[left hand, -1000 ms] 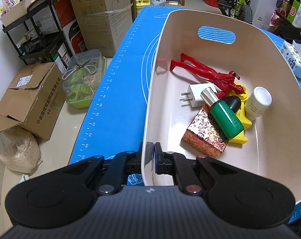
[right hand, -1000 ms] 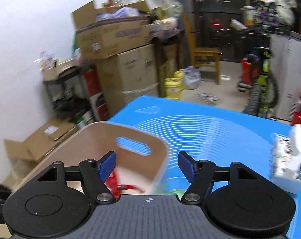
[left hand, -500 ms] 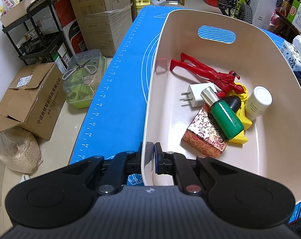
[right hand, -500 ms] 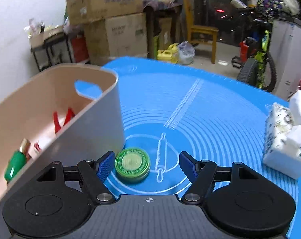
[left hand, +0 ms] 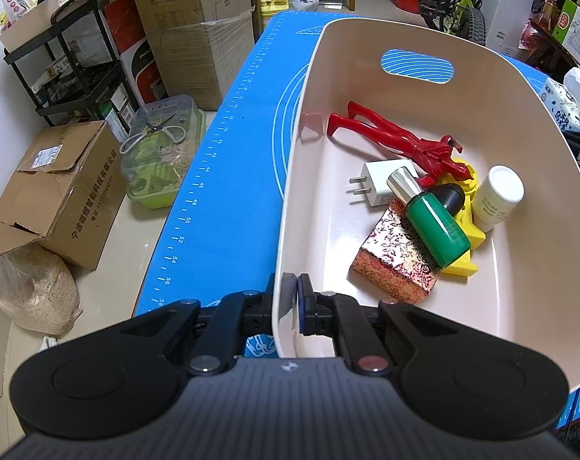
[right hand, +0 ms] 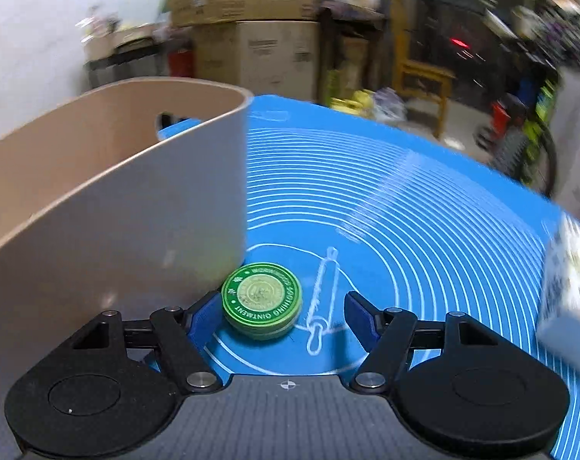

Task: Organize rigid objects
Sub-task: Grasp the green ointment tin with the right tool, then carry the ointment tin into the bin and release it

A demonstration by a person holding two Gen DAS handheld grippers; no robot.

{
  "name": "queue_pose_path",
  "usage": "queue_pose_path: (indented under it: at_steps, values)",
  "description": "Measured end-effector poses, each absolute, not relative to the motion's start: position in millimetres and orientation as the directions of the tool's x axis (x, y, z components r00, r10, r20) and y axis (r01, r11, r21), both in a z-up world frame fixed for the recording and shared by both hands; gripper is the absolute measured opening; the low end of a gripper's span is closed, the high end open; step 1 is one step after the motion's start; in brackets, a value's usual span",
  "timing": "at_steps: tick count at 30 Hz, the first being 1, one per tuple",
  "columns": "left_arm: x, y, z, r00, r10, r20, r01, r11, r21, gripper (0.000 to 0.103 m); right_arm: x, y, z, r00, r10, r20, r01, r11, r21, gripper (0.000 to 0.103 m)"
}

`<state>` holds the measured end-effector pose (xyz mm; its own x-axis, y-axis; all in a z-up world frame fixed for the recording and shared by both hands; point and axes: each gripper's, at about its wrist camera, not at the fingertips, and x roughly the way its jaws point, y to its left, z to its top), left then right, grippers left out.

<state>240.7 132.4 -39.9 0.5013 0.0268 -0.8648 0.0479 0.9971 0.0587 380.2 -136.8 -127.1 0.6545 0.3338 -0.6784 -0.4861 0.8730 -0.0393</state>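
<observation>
A cream plastic bin point(left hand: 520, 88) stands on the blue mat point(left hand: 228, 161). Inside it lie a red plastic figure point(left hand: 397, 138), a white plug point(left hand: 382, 188), a green bottle point(left hand: 437, 226), a patterned box point(left hand: 397, 264), a white bottle point(left hand: 497, 195) and a yellow part point(left hand: 470, 234). My left gripper point(left hand: 290, 303) is shut on the bin's near rim. In the right wrist view a round green ointment tin point(right hand: 262, 301) lies on the mat beside the bin's wall point(right hand: 136, 207). My right gripper point(right hand: 282, 314) is open, low over the mat, with the tin between its fingers close to the left pad.
A tissue pack point(right hand: 566, 280) sits on the mat at the right. Left of the table, cardboard boxes point(left hand: 52, 188), a clear container point(left hand: 163, 153), a black shelf point(left hand: 67, 61) and a sack point(left hand: 33, 291) crowd the floor. A bicycle point(left hand: 454, 4) and a chair stand behind.
My right gripper has come down beside the bin until the green tin sits between its open fingers. The left gripper and the bin have kept still.
</observation>
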Motion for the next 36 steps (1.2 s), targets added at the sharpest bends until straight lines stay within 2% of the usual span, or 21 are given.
queue_pose_path:
  at_steps: [4, 6, 7, 9, 19, 24, 28, 36]
  values:
    - [243, 136, -39, 0.499, 0.018, -0.867, 0.046, 0.998, 0.047, 0.011, 387, -130, -132, 0.616, 0.367, -0.697, -0.586, 0.804, -0.095, 0.074]
    - [244, 136, -39, 0.499, 0.021, -0.866, 0.049, 0.997, 0.052, 0.011, 389, -134, -132, 0.601, 0.393, -0.696, -0.604, 0.793, -0.074, 0.072]
    - [244, 136, -39, 0.499, 0.023, -0.866, 0.052, 0.997, 0.056, 0.011, 389, -135, -132, 0.589, 0.414, -0.695, -0.617, 0.785, -0.056, 0.069]
    - [244, 136, -39, 0.499, 0.026, -0.866, 0.056, 0.997, 0.062, 0.011, 387, -134, -130, 0.577, 0.436, -0.691, -0.641, 0.765, -0.052, 0.055]
    - [243, 134, -40, 0.499, 0.027, -0.866, 0.05, 0.997, 0.06, 0.011, 371, -139, -103, 0.669, 0.343, -0.66, -0.547, 0.828, -0.125, 0.054]
    - [244, 134, -40, 0.498, 0.03, -0.867, 0.042, 0.997, 0.058, 0.01, 344, -144, -58, 0.746, 0.306, -0.591, -0.475, 0.867, -0.152, 0.054]
    - [244, 134, -40, 0.496, 0.031, -0.868, 0.034, 0.998, 0.055, 0.011, 323, -138, -22, 0.787, 0.305, -0.535, -0.427, 0.897, -0.116, 0.054]
    - [245, 134, -40, 0.492, 0.037, -0.87, 0.02, 0.998, 0.054, 0.011, 311, -76, 11, 0.753, 0.36, -0.552, -0.482, 0.872, -0.089, 0.054]
